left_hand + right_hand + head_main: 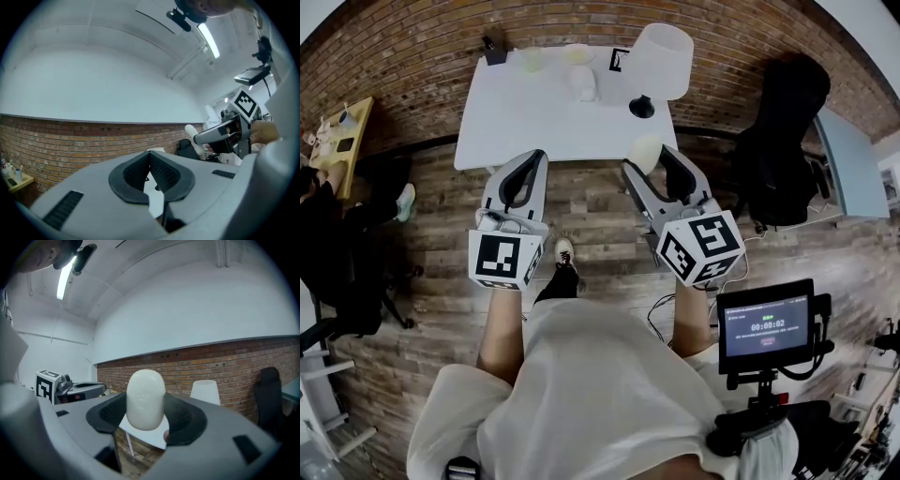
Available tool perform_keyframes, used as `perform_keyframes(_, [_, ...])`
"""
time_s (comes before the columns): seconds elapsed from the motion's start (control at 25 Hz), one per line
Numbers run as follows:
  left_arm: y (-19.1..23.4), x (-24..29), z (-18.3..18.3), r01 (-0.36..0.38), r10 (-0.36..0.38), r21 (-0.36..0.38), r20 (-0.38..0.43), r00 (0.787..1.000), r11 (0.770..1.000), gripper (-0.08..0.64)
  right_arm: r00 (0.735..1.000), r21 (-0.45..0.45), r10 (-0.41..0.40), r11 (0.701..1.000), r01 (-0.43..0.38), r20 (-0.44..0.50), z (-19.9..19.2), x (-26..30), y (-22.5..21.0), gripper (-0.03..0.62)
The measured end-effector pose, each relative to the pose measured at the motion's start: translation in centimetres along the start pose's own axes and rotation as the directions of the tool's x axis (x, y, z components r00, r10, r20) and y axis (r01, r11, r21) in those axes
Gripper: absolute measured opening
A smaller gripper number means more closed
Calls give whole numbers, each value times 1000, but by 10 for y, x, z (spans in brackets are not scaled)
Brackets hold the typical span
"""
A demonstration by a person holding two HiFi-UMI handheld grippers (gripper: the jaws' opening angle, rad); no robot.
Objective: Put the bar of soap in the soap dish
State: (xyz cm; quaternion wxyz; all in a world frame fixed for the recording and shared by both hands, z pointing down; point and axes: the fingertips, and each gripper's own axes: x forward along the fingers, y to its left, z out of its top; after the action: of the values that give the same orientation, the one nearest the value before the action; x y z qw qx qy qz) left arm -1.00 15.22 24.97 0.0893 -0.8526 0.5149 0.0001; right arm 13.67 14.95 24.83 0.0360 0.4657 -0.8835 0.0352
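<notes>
A wood-plank floor (431, 220) runs under everything, up to a brick wall on the far side. On the floor stands a white table (534, 122), far from the person. A black chair (783, 141) sits to the right of the table. A white lamp (661, 58) stands at the table's far right corner. The left gripper (534, 159) hangs over the floor just short of the table's near edge; its pads meet at the tips and nothing sits between them. The right gripper (652, 157) is beside it, also at the near edge, with its jaws clamped on the bar of soap (146, 399), which stands upright between the pads. Along the table's far edge lie a greenish dish (531, 58) and a yellowish dish (577, 53), well apart from the soap.
</notes>
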Motion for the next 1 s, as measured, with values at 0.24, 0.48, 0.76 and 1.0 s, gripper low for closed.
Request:
perform_keyframes(0.24, [53, 58, -17, 16, -17, -1, -35, 999, 1000, 7, 1000, 22, -16, 1000, 17, -21, 5, 72, -26, 250])
perform_keyframes(0.48, [95, 89, -23, -24, 24, -11, -17, 1000, 1000, 8, 999, 27, -35, 999, 35, -33, 10, 117, -40, 250])
perform_keyframes(0.76, [127, 119, -23, 14, -14, -56, 6, 1000, 998, 6, 998, 43, -46, 998, 48, -43, 15, 166, -55, 250])
perform_keyframes(1.0, [150, 138, -26, 46, -43, -70, 48, 998, 996, 6, 998, 58, -45, 997, 48, -46, 17, 198, -62, 250])
